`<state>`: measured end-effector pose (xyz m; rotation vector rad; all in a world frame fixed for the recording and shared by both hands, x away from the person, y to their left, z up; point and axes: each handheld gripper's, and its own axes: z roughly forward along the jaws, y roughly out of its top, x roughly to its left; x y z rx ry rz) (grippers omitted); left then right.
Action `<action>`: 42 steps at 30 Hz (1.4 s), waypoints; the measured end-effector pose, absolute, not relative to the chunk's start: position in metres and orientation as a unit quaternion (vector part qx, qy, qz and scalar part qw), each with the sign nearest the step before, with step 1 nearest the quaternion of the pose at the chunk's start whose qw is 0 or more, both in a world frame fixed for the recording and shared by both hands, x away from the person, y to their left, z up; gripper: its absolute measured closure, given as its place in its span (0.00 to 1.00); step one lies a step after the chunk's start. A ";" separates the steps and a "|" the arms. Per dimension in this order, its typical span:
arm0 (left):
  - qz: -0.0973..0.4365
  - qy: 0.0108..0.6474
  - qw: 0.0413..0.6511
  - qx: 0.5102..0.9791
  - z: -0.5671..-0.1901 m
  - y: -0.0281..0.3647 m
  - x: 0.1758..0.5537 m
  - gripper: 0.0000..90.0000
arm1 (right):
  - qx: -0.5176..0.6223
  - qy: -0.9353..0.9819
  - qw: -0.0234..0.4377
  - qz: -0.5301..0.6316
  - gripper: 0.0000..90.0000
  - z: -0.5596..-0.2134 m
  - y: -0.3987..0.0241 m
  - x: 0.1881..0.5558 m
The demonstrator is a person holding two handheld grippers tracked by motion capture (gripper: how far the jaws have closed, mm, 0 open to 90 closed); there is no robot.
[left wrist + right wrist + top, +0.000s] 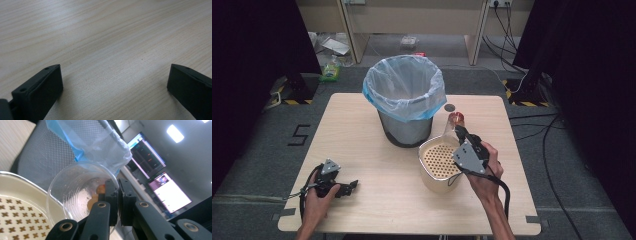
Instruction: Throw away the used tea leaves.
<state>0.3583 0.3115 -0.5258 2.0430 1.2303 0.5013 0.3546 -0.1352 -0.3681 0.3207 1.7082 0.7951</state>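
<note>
A clear plastic cup (455, 123) (75, 192) is held tilted over a cream bowl (430, 177) (15, 187) with a perforated insert. My right gripper (460, 133) (119, 202) is shut on the cup's rim, one jaw inside and one outside. Some orange-brown residue (96, 195) lies at the cup's bottom. Just behind the cup stands a grey mesh bin (404, 131) (42, 157) with a blue plastic liner (404, 87) (95, 140). At the front left, my left gripper (352, 186) (115, 82) rests low on the wooden table (362, 150) (105, 37), open, with nothing between its jaws.
A small dark round disc (449, 107) lies on the table right of the bin. Cables (552, 150) run over the floor on the right. Clutter and a green bottle (331, 70) lie on the floor beyond the table's far left.
</note>
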 end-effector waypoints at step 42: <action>0.193 0.474 0.345 0.787 -0.526 0.311 0.358 0.00 | 0.025 0.670 0.700 0.244 0.97 -0.402 -0.107 0.340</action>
